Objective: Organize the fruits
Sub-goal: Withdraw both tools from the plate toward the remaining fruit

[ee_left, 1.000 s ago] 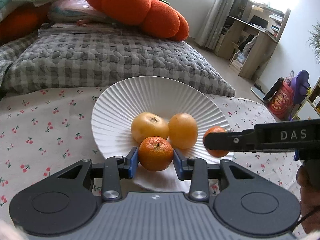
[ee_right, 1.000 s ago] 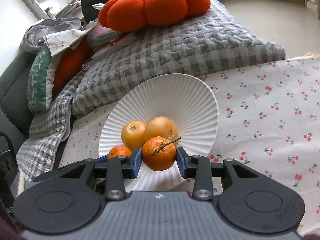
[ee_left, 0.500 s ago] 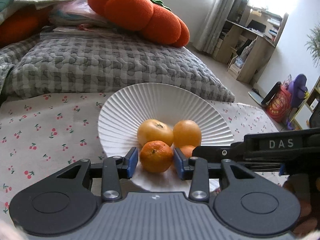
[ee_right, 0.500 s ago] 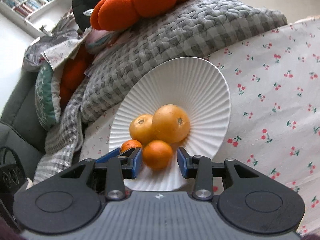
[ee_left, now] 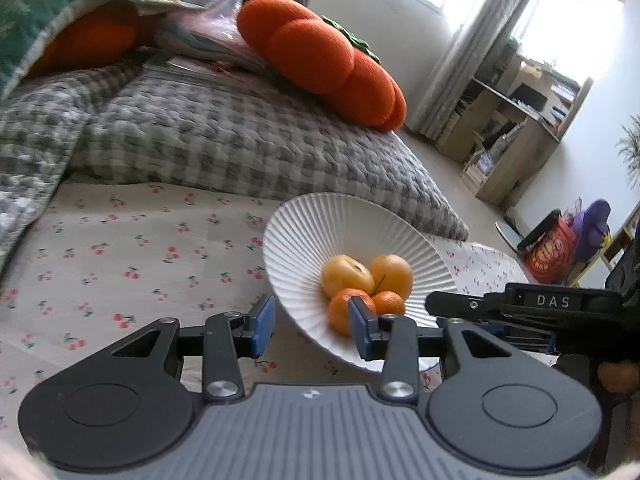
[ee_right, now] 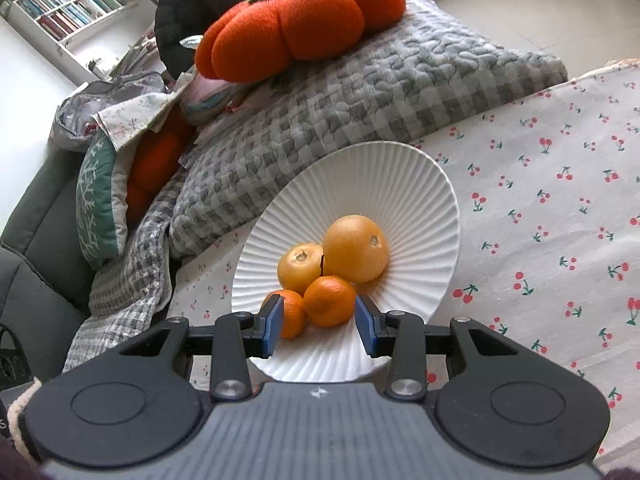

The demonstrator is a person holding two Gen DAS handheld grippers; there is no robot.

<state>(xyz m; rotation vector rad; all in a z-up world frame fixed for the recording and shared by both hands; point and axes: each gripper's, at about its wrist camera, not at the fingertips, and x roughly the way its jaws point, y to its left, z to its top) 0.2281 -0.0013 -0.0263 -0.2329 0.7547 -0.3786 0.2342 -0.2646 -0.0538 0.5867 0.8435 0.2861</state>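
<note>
Presently we find four fruits gathered in the white ribbed plate (ee_right: 420, 184), which rests on the cherry-print cloth (ee_right: 560, 208): two larger yellow oranges (ee_right: 354, 248) at the back, touching, and two smaller mandarins in front of them.

Right tool (ee_right: 318, 326): fingers apart, nothing clamped. The nearer mandarin (ee_right: 329, 300) lies straight ahead between the blue pads, and we see a gap on either side of it. The second mandarin (ee_right: 292, 312) sits just to its left, partly hidden behind the left pad.

Left tool (ee_left: 312, 326): fingers apart, empty. It stands off the plate's left rim; the fruits lie ahead and to its right, and its right pad overlaps one mandarin (ee_left: 342, 310) in the picture. We cannot tell whether they touch. Between its pads we see only cloth and the plate's edge.

Judgement: all visible fruit is already in the plate, so the placing appears done or nearly so. The right tool is the nearer and better aligned of the two, its axis pointing directly at the front mandarin. A round fruit has no long axis to favour. Any withdrawal should run straight back, since the left pad is close to the second mandarin and could nudge the pile.
</note>
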